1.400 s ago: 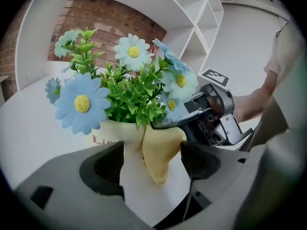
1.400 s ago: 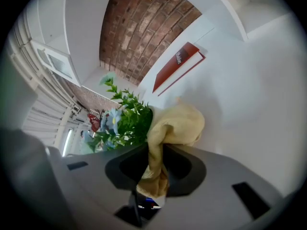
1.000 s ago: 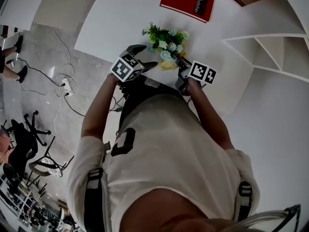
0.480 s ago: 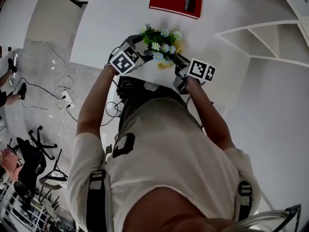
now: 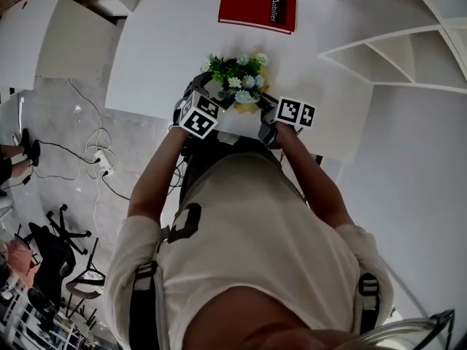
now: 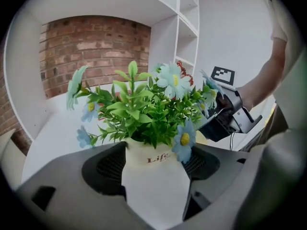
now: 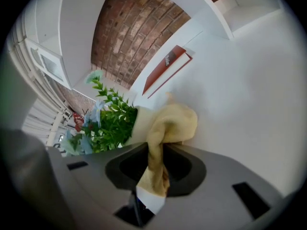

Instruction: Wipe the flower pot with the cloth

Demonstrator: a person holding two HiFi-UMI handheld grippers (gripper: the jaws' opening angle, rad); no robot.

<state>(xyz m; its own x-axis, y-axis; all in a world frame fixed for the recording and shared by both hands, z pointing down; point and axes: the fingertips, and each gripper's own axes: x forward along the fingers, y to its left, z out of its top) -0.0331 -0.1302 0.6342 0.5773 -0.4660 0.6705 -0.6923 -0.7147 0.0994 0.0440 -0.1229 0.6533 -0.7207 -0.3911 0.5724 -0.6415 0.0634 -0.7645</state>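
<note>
Left gripper point(image 6: 158, 152) was clamped on the white flower pot point(image 6: 154, 181), which stood upright between both jaws on the white table point(image 5: 160, 42), near its front edge. Right gripper point(image 7: 154, 159) was clenched on the yellow cloth point(image 7: 170, 123), bunched end against the pot's side. In head view, left gripper was at 8 o'clock of the plant and right gripper at 4 o'clock. Red book point(image 5: 257, 6) lay at 12 o'clock, well apart.
</note>
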